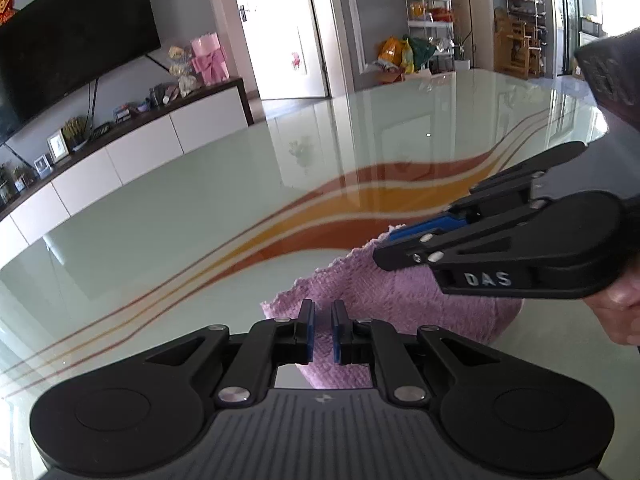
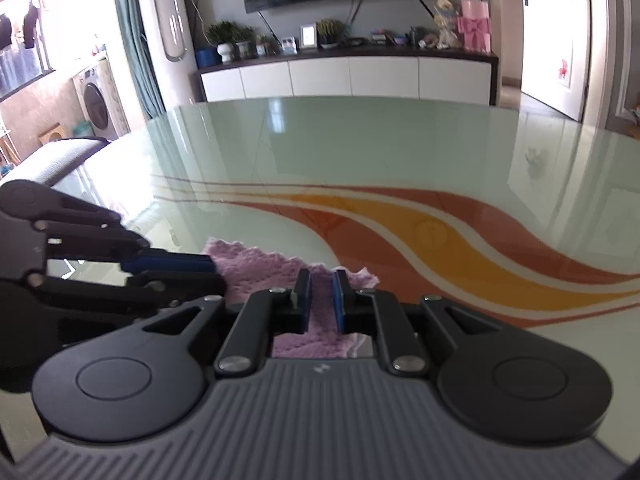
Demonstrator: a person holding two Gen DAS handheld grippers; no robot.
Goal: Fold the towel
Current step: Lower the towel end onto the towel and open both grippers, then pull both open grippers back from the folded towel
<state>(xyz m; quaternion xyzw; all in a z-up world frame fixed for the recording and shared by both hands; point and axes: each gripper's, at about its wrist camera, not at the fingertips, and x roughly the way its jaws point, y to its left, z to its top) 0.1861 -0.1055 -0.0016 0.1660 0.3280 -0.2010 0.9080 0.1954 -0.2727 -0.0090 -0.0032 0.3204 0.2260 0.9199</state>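
Glass table (image 2: 360,148) w/ orange-yellow waves, purple towel (image 1: 400,300) on it; TV (image 1: 72,40) + white cabinet (image 2: 348,76) behind. Left gripper (image 1: 323,330), right gripper (image 2: 323,300) slightly apart, nothing clamped.

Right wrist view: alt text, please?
The right gripper hangs over a purple towel on a glass table, jaws slightly apart with nothing pinched. The left gripper reaches in beside it.

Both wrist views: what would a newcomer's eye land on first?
The purple towel lying bunched on the glossy glass table, next to the table's orange and yellow swirl. Both grippers, left and right, hang right over it, jaws slightly apart.
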